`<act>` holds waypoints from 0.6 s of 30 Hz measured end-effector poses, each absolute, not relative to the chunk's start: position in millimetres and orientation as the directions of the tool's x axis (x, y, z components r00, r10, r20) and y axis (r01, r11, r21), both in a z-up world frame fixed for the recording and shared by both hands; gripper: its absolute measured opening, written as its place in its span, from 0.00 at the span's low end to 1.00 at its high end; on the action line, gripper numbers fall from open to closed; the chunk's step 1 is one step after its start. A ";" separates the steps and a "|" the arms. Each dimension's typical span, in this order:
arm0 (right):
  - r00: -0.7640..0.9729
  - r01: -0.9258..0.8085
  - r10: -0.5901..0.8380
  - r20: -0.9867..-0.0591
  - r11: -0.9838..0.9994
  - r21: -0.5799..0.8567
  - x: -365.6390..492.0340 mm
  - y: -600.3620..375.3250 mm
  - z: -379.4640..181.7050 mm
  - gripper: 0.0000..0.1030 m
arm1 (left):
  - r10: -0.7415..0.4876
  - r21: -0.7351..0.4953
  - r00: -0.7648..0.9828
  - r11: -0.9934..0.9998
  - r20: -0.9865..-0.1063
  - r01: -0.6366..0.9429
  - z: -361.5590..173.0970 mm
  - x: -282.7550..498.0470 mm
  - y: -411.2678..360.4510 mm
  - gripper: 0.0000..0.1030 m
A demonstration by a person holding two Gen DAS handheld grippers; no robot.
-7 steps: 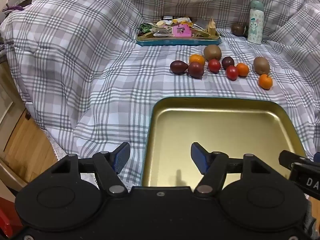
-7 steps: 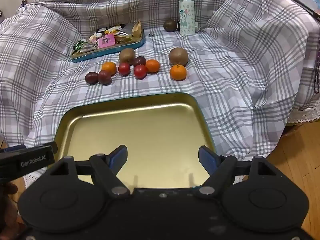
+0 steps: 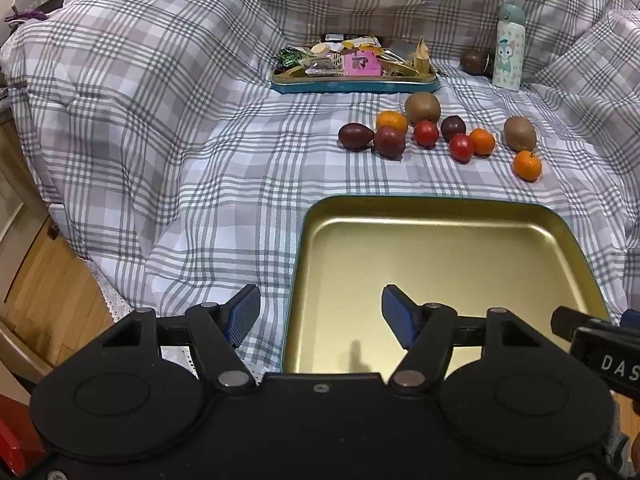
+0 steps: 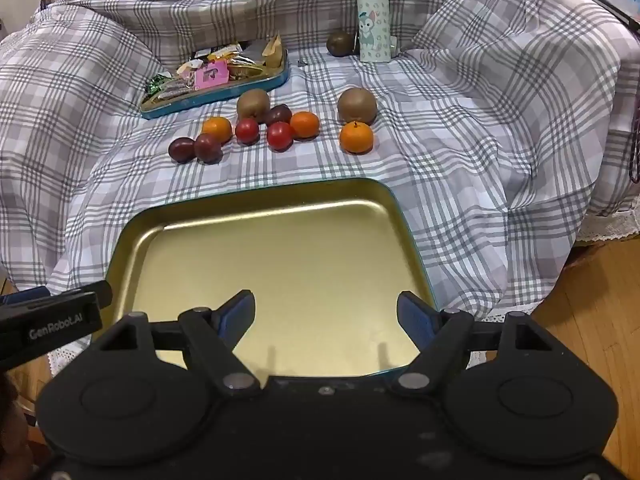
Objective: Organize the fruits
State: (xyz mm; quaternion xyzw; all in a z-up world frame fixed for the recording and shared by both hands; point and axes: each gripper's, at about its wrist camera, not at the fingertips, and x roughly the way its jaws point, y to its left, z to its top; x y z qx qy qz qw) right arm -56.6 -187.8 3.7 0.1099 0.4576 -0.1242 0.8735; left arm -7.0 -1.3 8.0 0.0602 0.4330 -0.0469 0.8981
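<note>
A gold tray (image 3: 436,208) (image 4: 224,210) with nothing in it lies on the checked cloth close in front of both grippers. Beyond it sit several fruits: kiwis (image 3: 422,107) (image 4: 356,105), oranges (image 3: 527,165) (image 4: 356,137), red tomatoes (image 3: 426,133) (image 4: 279,135) and dark plums (image 3: 355,137) (image 4: 182,149). My left gripper (image 3: 320,314) stands open over the tray's near left edge, nothing between its fingers. My right gripper (image 4: 326,314) hangs open above the tray's near right part, holding nothing. Each gripper shows at the edge of the other's view.
A blue-rimmed tin (image 3: 354,80) (image 4: 218,94) full of wrapped snacks lies behind the fruits. A pale patterned bottle (image 3: 509,50) (image 4: 374,20) stands at the back right beside another dark round fruit (image 3: 473,62) (image 4: 340,43). Wooden floor (image 3: 52,280) (image 4: 592,300) lies beyond the cloth's edges.
</note>
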 end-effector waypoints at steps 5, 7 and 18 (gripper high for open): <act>0.533 0.311 -0.112 -0.838 0.948 0.070 -54.0 -187.7 1.6 0.79 | -0.033 0.069 0.631 0.988 -0.775 0.137 9.6 -9.3 -3.9 0.67; 0.529 0.306 -0.114 -0.841 0.950 0.063 -53.6 -187.5 1.6 0.78 | -0.037 0.068 0.633 0.988 -0.773 0.141 9.8 -9.7 -5.3 0.67; 0.515 0.317 -0.138 -0.846 0.948 0.039 -53.3 -187.5 1.8 0.75 | -0.042 0.066 0.631 0.987 -0.775 0.147 10.1 -9.8 -1.9 0.67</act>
